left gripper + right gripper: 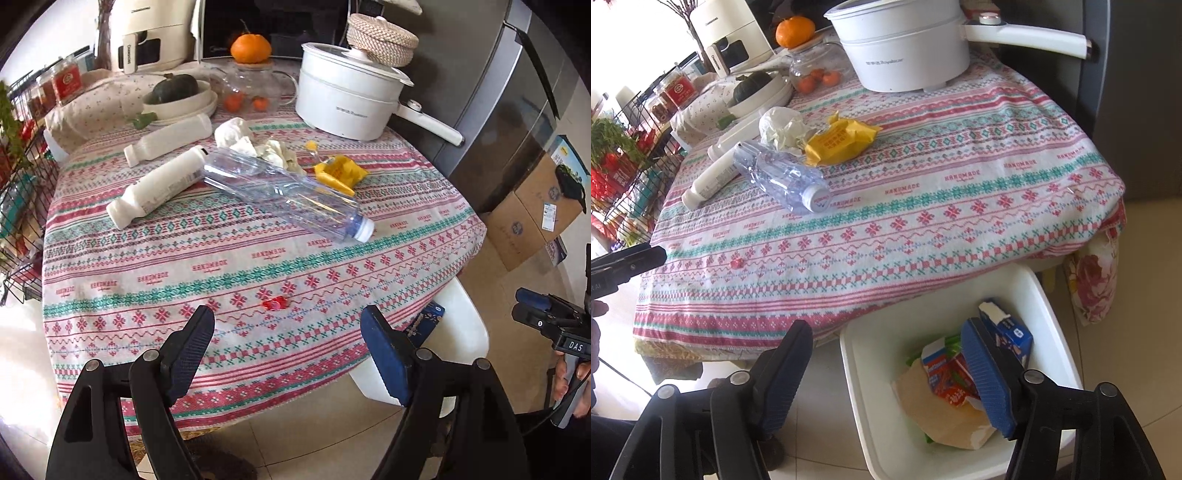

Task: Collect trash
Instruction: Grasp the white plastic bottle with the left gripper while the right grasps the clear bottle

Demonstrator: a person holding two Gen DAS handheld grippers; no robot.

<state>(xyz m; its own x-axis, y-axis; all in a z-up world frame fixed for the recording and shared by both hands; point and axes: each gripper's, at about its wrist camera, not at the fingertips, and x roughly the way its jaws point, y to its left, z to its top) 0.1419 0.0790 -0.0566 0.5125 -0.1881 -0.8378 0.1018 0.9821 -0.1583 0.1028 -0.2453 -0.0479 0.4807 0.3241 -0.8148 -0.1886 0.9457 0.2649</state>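
Observation:
On the patterned tablecloth [229, 258] lie a clear plastic bottle [284, 192] [779, 181], two white bottles [159, 188] [170, 138], crumpled tissue [251, 144] [783, 129], a yellow wrapper [340, 173] [842, 138] and a small red scrap [274, 303] [735, 263]. My left gripper [288, 325] is open and empty above the table's near edge, close to the red scrap. My right gripper [886, 341] is open and empty above the white bin [1049, 295], which holds cartons and a paper bag [945, 417].
A white electric pot [343, 99], a glass teapot with an orange on it [251, 79], a bowl with a squash [177, 94] and an air fryer [147, 33] stand at the back. A wire rack [22, 192] is left, a fridge [498, 110] and cardboard boxes [532, 210] right.

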